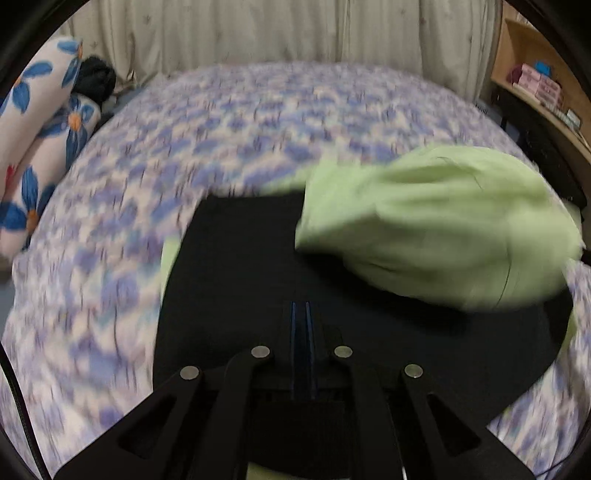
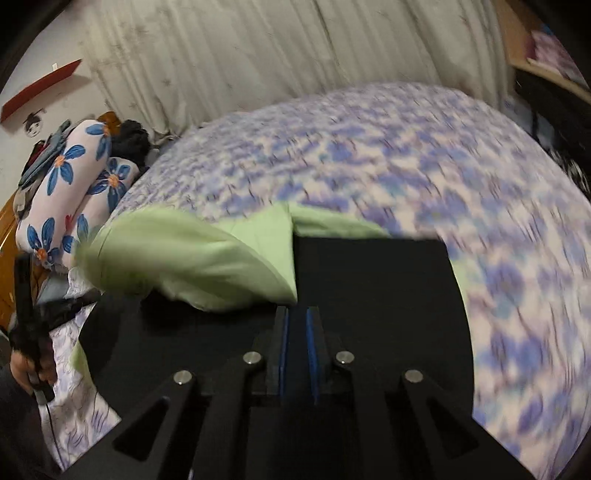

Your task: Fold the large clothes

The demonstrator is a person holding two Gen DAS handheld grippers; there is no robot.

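A large garment hangs between my two grippers over the bed. It shows a flat black panel (image 1: 240,266) (image 2: 369,288) and a billowing light-green part (image 1: 443,221) (image 2: 184,258). Whether these are one piece or two I cannot tell. Green also peeks out under the black panel's edges. The left gripper (image 1: 301,304) has its blue pads almost touching, pinching the black cloth's near edge. On the right gripper (image 2: 297,308), a narrow gap between the pads holds dark cloth. Both views are smeared by motion.
The bed (image 1: 258,122) (image 2: 406,166) has a purple-and-white flowered cover. Blue-flowered pillows (image 1: 33,129) (image 2: 74,177) and a dark bundle (image 1: 96,77) lie at its left end. A curtain (image 1: 277,29) hangs behind, and a wooden shelf (image 1: 535,85) stands at the right. A hand (image 2: 33,365) grips a black handle.
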